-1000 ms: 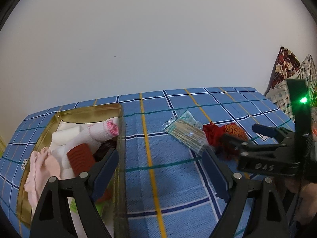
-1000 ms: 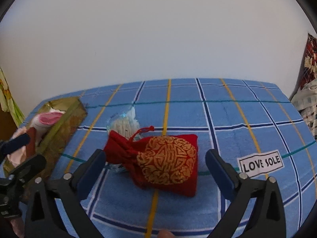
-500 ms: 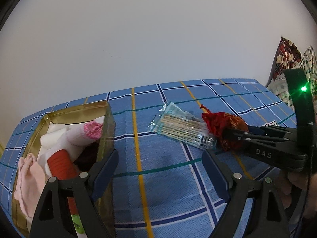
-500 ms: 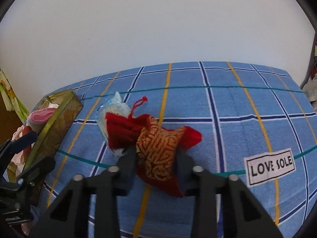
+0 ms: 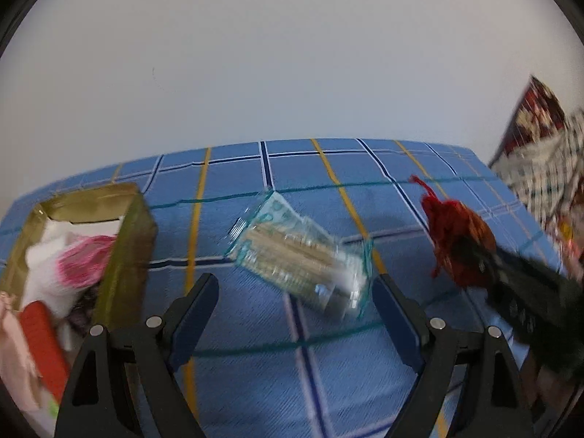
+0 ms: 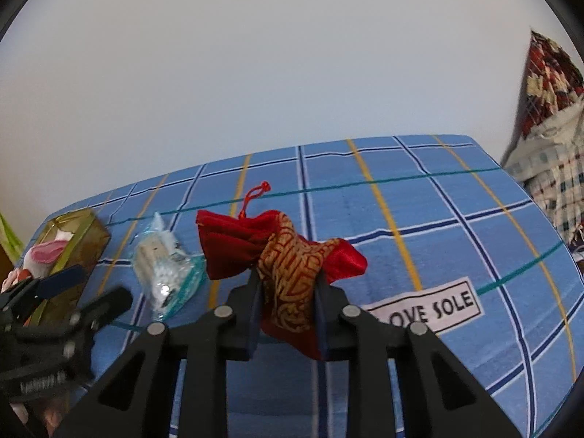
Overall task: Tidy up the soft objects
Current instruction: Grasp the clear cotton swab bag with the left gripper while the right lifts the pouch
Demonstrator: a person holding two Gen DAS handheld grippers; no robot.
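Soft, even light filled both views, with no glare and only faint shadows. The left wrist view was smeared by motion blur, worst on the clear packet (image 5: 303, 255) and red pouch (image 5: 456, 244). The right wrist view was sharper. Fisheye distortion curved the edges, with dark corners.

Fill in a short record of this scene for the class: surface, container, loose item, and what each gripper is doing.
surface: blue checked cloth
container: gold box, open top, soft items inside
loose item: clear packet lying on the cloth, between box and pouch
right gripper: shut on red pouch with gold pattern
left gripper: open, nothing between its fingers, the packet just ahead of it
label: LOVE SOLE
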